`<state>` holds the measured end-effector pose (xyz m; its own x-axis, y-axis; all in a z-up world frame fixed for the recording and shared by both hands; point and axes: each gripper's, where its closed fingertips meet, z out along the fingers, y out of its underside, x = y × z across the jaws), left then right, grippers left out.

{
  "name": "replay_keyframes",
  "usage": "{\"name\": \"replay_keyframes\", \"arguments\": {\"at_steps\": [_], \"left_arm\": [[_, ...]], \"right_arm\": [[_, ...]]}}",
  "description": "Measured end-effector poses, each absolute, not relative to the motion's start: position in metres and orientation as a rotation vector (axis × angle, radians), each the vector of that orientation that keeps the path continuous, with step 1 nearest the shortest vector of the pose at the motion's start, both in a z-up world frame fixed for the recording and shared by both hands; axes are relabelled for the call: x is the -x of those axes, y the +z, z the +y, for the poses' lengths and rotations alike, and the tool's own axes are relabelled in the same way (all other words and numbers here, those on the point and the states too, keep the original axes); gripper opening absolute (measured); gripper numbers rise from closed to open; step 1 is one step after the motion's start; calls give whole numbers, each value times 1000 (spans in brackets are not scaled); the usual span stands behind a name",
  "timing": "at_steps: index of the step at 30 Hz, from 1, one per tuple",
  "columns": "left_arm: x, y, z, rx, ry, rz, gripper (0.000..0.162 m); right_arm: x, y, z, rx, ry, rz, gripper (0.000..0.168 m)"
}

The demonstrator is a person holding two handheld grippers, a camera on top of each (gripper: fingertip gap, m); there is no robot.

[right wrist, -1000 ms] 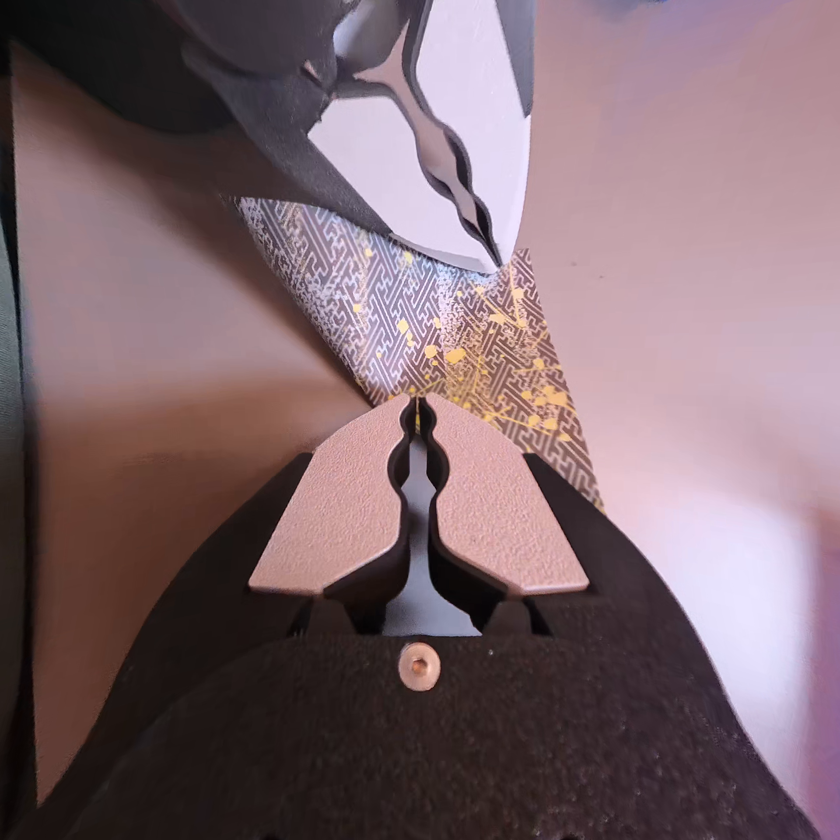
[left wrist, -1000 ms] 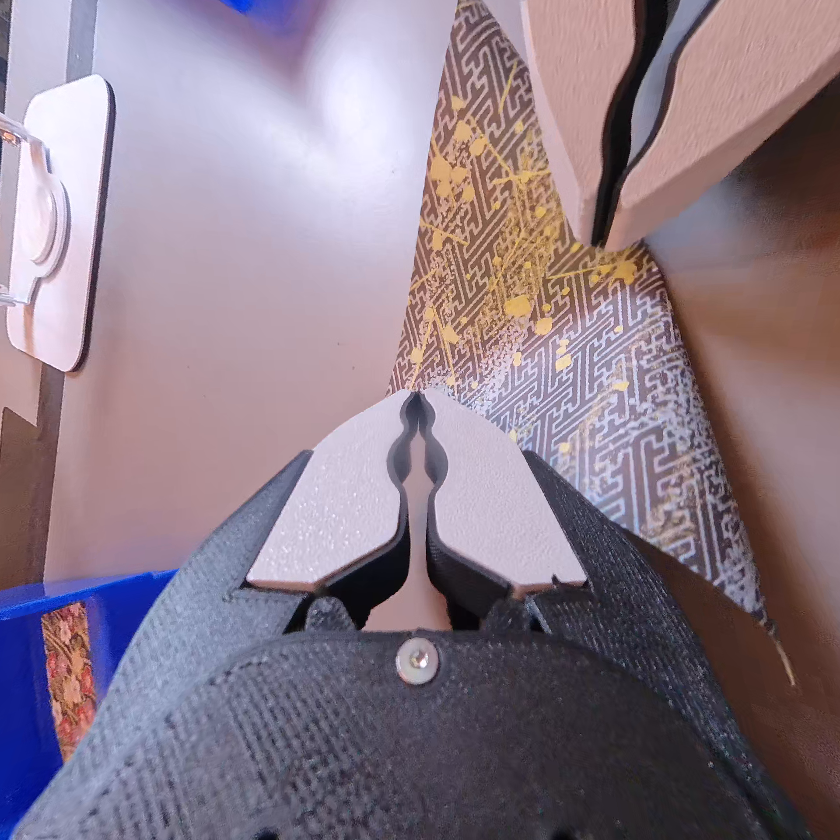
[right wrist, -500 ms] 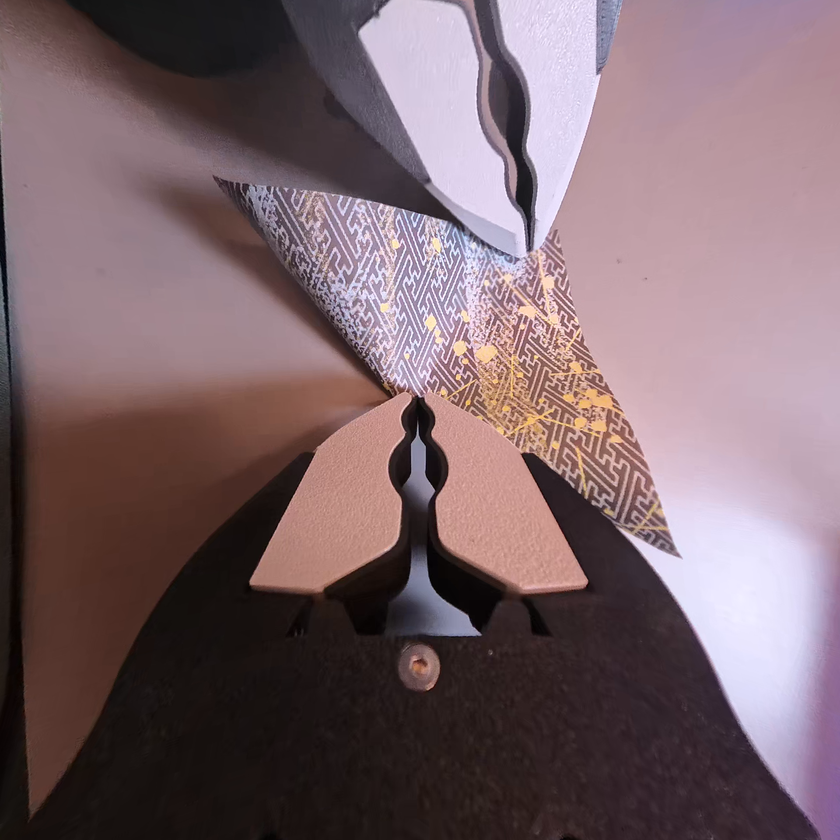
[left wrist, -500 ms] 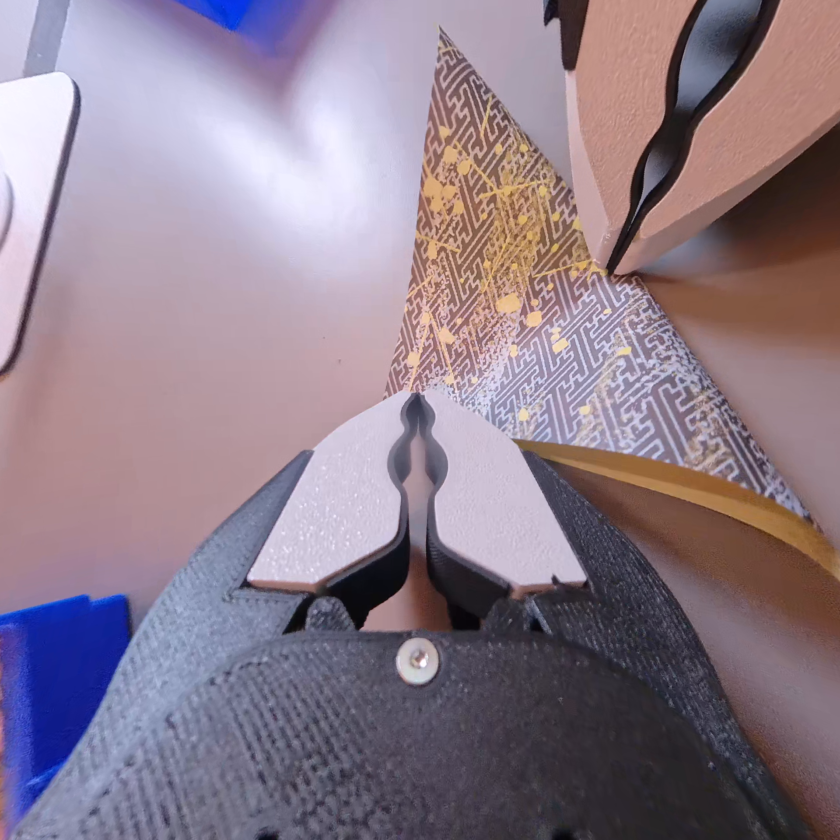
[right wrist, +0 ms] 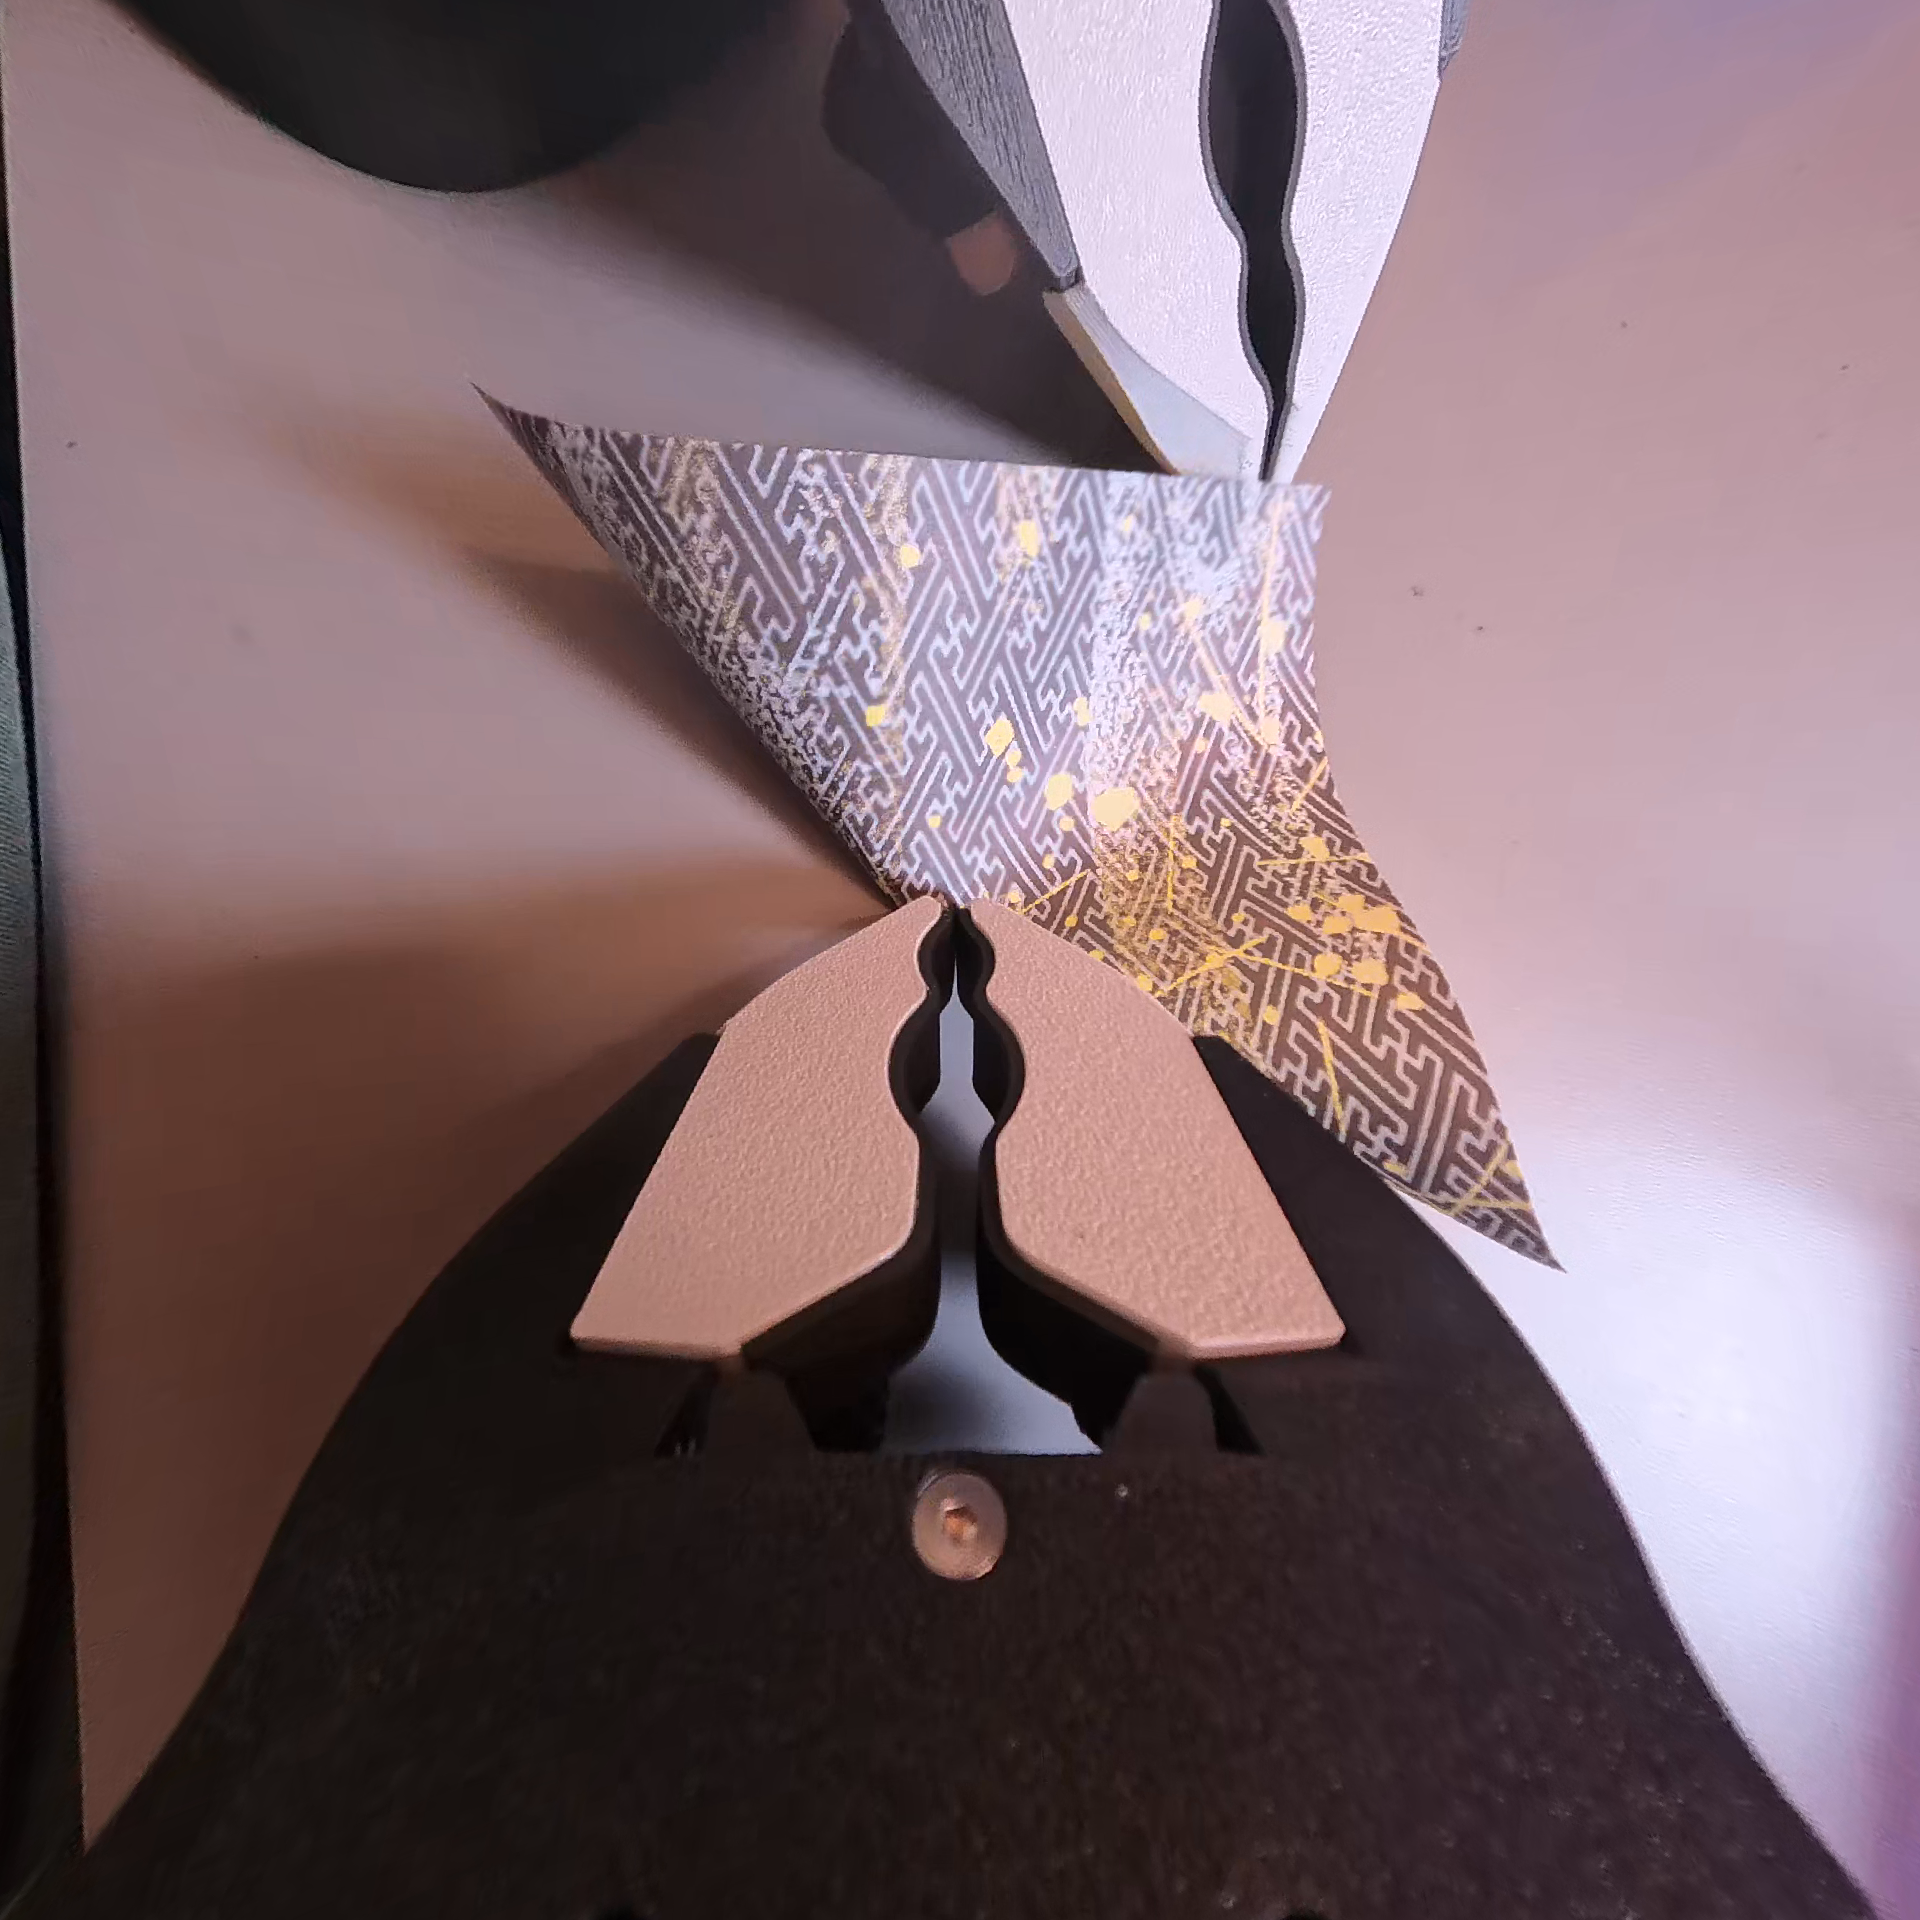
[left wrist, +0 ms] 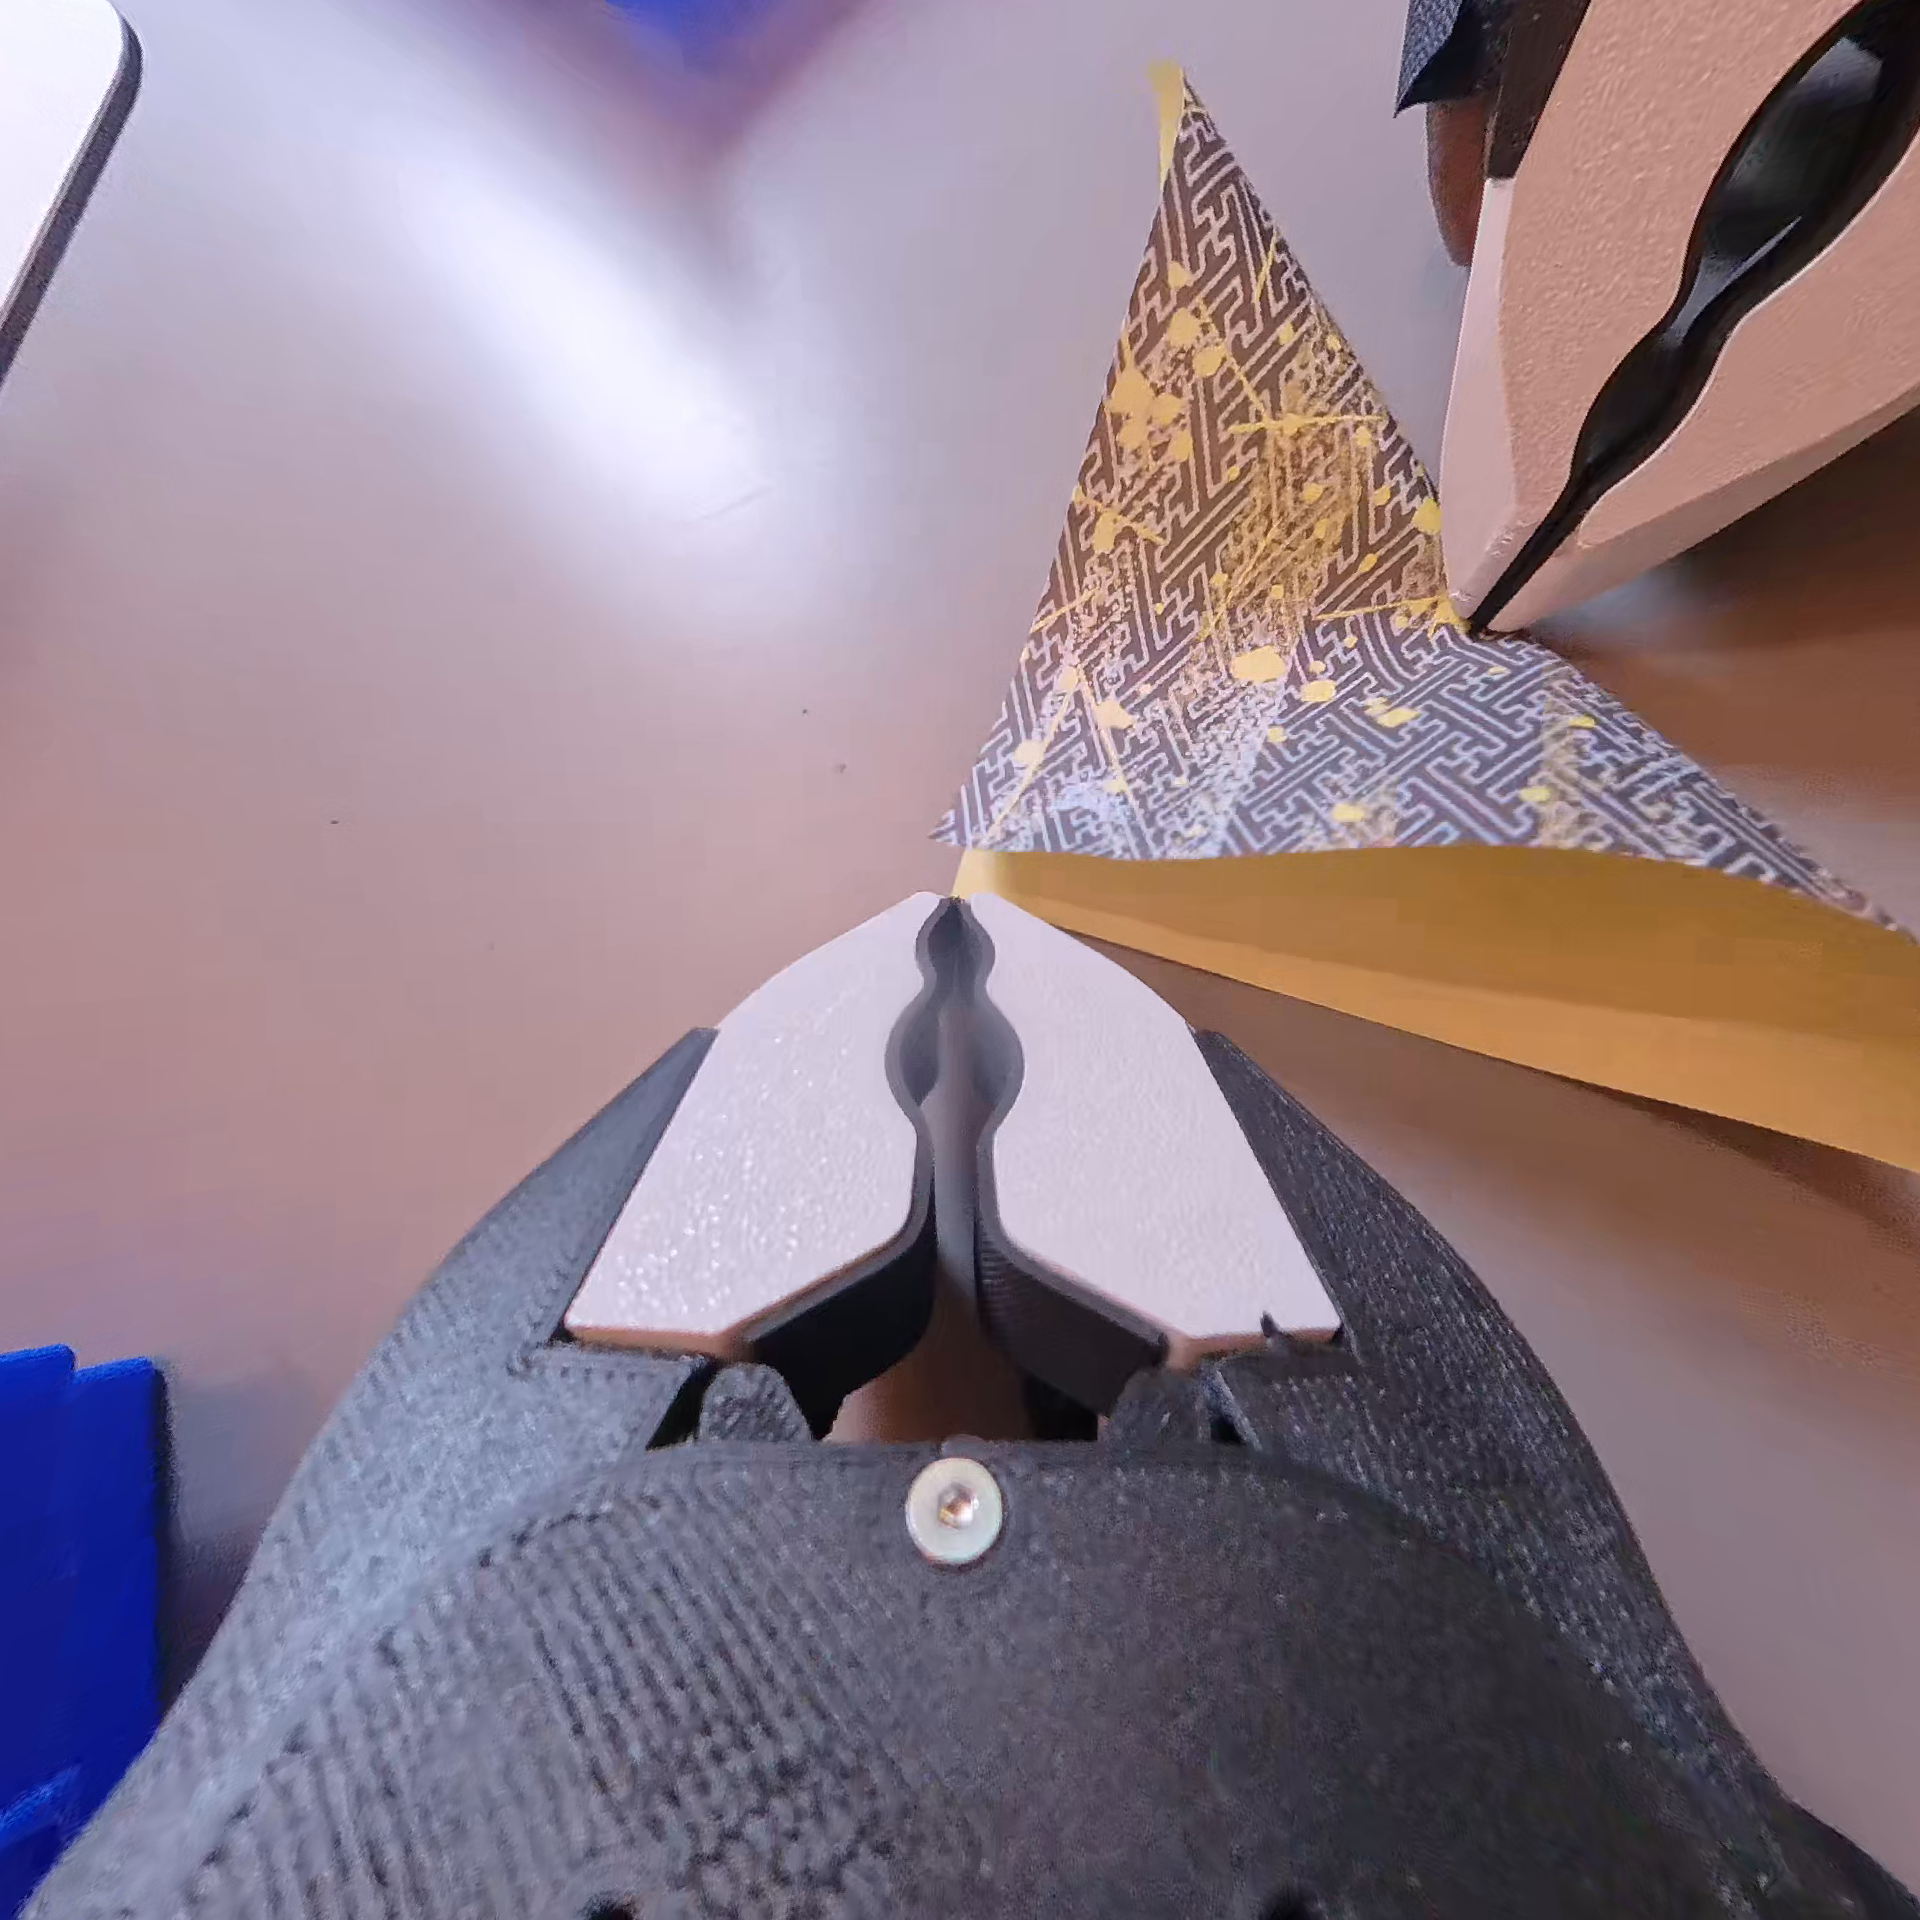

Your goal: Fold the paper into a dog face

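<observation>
The paper (left wrist: 1247, 582) is a folded triangle, dark with a pale maze pattern and gold splashes; its plain yellow underside (left wrist: 1455, 966) shows along the near edge. It is raised off the brown table. My left gripper (left wrist: 954, 906) is shut on one corner of it. My right gripper (left wrist: 1475, 623) comes in from the upper right, shut on the far edge. In the right wrist view the paper (right wrist: 1039, 727) spreads above my right gripper (right wrist: 957, 920), shut on its lower point, and my left gripper (right wrist: 1273, 473) pinches its top right corner.
A white rounded plate (left wrist: 42, 156) lies at the far left on the table (left wrist: 468, 727). A blue bin (left wrist: 73, 1558) stands at the near left. A dark rounded shape (right wrist: 416, 83) fills the right wrist view's top left. My right fingertips sit around 10 cm from my left ones. About 15 cm separates my left fingertips from the dark rounded shape (right wrist: 416, 83).
The paper has come up off the table and tilted, so its yellow underside now shows. Both grippers stayed shut on it. The white plate has slid out toward the left edge.
</observation>
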<state>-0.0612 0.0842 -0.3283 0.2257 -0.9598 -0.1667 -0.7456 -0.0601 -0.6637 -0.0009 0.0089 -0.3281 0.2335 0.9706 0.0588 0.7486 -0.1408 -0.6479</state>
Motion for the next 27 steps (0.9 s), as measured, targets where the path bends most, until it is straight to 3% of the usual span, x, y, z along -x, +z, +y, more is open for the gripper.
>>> {"name": "replay_keyframes", "arguments": {"at_steps": [11, 17, 27], "left_arm": [[41, -280, 81, 1664, -541, 1464, 0], [48, -327, 84, 1774, -310, 1664, 0], [55, -328, 82, 1749, -240, 1682, 0]], "right_arm": [[1, -329, 9, 1955, 512, -1585, 0], [2, -329, 10, 1954, 505, -1584, 0], [2, -329, 10, 1952, 527, -1574, 0]]}}
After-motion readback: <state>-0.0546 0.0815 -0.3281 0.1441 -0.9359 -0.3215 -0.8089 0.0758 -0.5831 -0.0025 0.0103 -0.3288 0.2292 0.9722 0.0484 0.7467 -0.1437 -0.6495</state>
